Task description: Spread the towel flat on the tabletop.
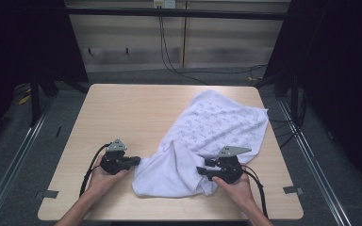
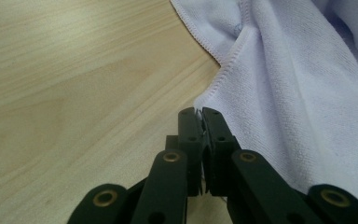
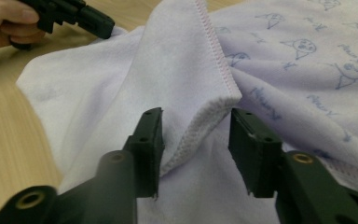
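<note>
White printed towel lay crumpled at centre-right of the table. Left gripper was clenched on its corner; right gripper stood released, a folded hem between its jaws.

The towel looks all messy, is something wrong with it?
Nothing is torn or spilled. The towel just lies rumpled and askew on the table, its near part bunched. The left gripper pinches its edge; the right gripper stands open around a folded hem.
</note>
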Demonstrator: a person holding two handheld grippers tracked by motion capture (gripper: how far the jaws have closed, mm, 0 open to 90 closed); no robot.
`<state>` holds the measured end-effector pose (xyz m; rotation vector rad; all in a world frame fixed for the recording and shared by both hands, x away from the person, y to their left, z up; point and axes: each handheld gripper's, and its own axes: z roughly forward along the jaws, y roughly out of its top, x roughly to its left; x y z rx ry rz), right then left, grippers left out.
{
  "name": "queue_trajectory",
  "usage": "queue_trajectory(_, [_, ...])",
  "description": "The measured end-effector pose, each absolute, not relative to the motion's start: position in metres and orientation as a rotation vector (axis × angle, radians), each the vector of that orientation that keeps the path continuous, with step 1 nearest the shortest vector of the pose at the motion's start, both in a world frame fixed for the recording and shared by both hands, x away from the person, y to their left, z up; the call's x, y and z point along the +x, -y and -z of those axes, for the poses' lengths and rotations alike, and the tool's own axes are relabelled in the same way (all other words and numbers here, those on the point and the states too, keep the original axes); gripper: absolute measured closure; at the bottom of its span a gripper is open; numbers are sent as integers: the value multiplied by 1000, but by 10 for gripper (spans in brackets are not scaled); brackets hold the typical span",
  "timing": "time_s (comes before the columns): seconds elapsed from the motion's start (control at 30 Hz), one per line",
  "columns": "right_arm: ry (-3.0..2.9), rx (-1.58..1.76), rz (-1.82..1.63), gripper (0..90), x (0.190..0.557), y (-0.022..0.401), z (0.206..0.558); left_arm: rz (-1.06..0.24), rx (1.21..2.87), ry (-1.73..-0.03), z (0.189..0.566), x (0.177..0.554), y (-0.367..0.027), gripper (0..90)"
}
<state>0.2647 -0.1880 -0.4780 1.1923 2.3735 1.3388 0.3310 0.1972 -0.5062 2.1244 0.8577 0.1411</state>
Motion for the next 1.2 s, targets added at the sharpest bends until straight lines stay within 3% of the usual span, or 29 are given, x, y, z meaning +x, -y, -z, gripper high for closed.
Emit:
queue_trajectory(0.1, [-2326,1181,-1409,814,266,189,470,-131,2126,-850,504,330,-200,886])
queue_trajectory(0.17, [-2294,1165,-1450,857,264,193,460,-121,2098,-850,500,326,-204,887])
queue_trajectory(0.5, [-2146,1120,-1528,876,217,247,403,-149,1879,-732,448,276,-225,887])
queue_trajectory(0.73, [-2116,1097,-1581,875,169,279,375,-158,1770,-671,413,247,-240,886])
queue_trajectory(0.93, [-2150,1011,-1606,867,126,284,365,-139,1810,-595,404,209,-245,884])
queue_trajectory(1.07, [-2242,1004,-1541,695,98,279,377,-83,1872,-541,423,183,-242,874])
queue_trajectory(1.2, [-2272,974,-1531,626,90,272,382,-35,1868,-561,434,174,-247,781])
